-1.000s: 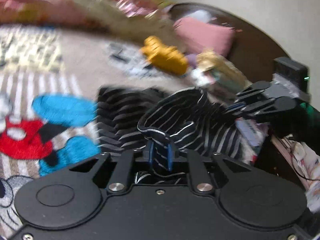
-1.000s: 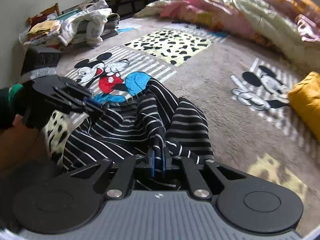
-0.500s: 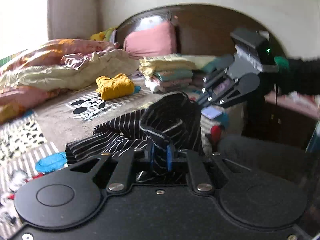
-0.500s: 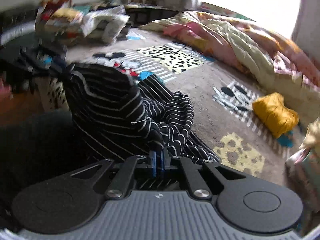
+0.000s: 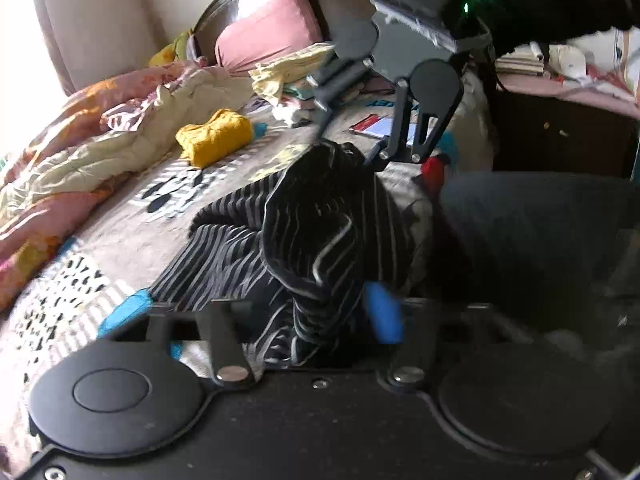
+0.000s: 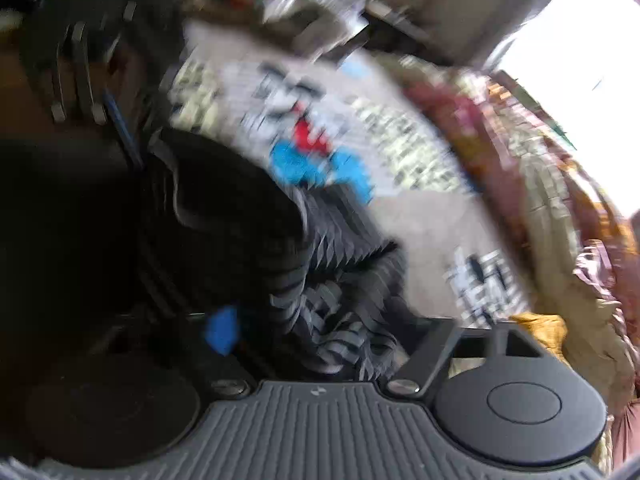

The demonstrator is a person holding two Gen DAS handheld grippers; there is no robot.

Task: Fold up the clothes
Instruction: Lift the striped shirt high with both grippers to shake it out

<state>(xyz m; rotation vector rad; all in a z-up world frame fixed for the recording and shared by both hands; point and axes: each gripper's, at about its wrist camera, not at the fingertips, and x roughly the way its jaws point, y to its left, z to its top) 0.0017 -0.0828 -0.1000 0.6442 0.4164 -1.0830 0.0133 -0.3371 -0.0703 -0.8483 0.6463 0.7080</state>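
A black garment with thin white stripes (image 5: 304, 236) lies bunched on the patterned bedspread (image 5: 120, 236). In the left wrist view my left gripper (image 5: 280, 320) has its fingers spread wide, and the cloth hangs loose between them. My right gripper (image 5: 352, 148) shows above, its tips at the garment's raised top fold. The right wrist view is heavily blurred: the striped garment (image 6: 312, 280) lies between the spread fingers of my right gripper (image 6: 332, 332), one blue pad (image 6: 222, 334) showing at the left. My left gripper (image 6: 80, 76) is a dark blur at the upper left.
A yellow folded garment (image 5: 214, 136) lies further back on the bed. A rumpled pink and cream quilt (image 5: 80, 132) fills the left side. A pink pillow (image 5: 268, 28) leans on the dark headboard. A stack of folded clothes (image 5: 296, 76) and a dark bedside cabinet (image 5: 560, 136) stand behind.
Both grippers were shut on the striped garment half a second ago; both now have their fingers spread apart. The garment has sagged down. The right wrist view swung fast and blurred.
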